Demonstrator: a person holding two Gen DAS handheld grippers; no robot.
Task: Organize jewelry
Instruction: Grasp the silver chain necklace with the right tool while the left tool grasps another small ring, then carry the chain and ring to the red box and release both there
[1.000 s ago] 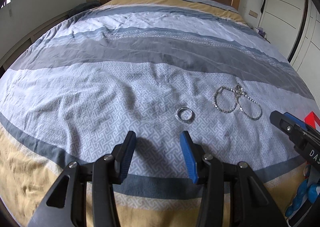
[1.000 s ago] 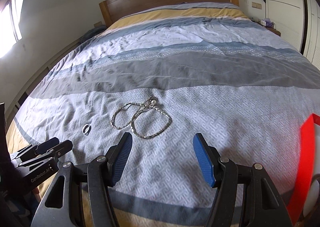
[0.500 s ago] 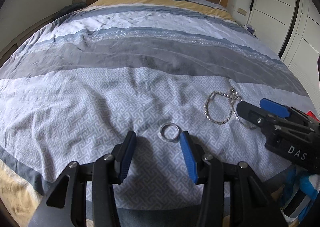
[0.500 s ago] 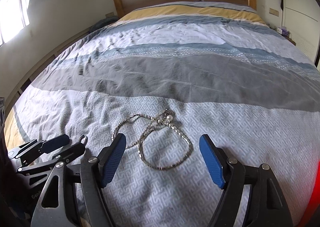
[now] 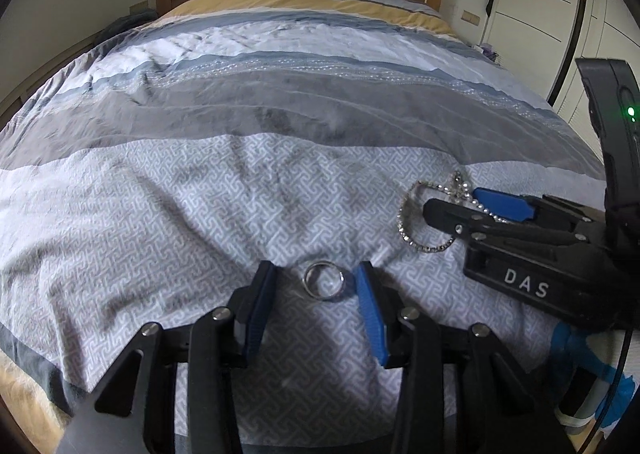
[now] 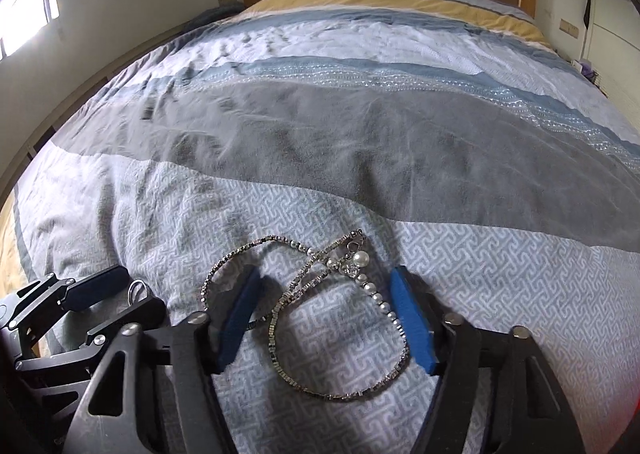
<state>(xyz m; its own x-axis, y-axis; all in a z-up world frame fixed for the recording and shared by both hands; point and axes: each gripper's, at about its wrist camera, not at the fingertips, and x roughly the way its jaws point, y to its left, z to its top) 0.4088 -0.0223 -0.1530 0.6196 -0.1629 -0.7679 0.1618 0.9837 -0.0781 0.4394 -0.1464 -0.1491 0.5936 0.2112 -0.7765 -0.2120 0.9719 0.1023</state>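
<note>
Jewelry bracketed by both grippers on the bedspread

Jewelry lay in two lots on the patterned bedspread (image 5: 168, 222), and every place below is given from the ring. Farthest left stood the left gripper (image 5: 316, 286), its blue pads spread to either side of the ring (image 5: 323, 285) and closing; the right pad was just beside the band, the left one clearly apart, so nothing was pinched yet. The ring lay flat (its opening faced up), dead ahead of that gripper and between its fingertips.

Right of the ring, and a little farther up the bed, lay the chain bracelet (image 6: 308, 318) in two crossed loops with a short run of pearls. The right gripper (image 6: 326, 316) straddled the larger loop, jaws spread and closing, with the pearl strand just beside its right pad; whether the pad touched it I could not tell. The loops' long axis ran across the gripper's line, so the left hand was nearer the ring and the right nearer the chain.
</note>
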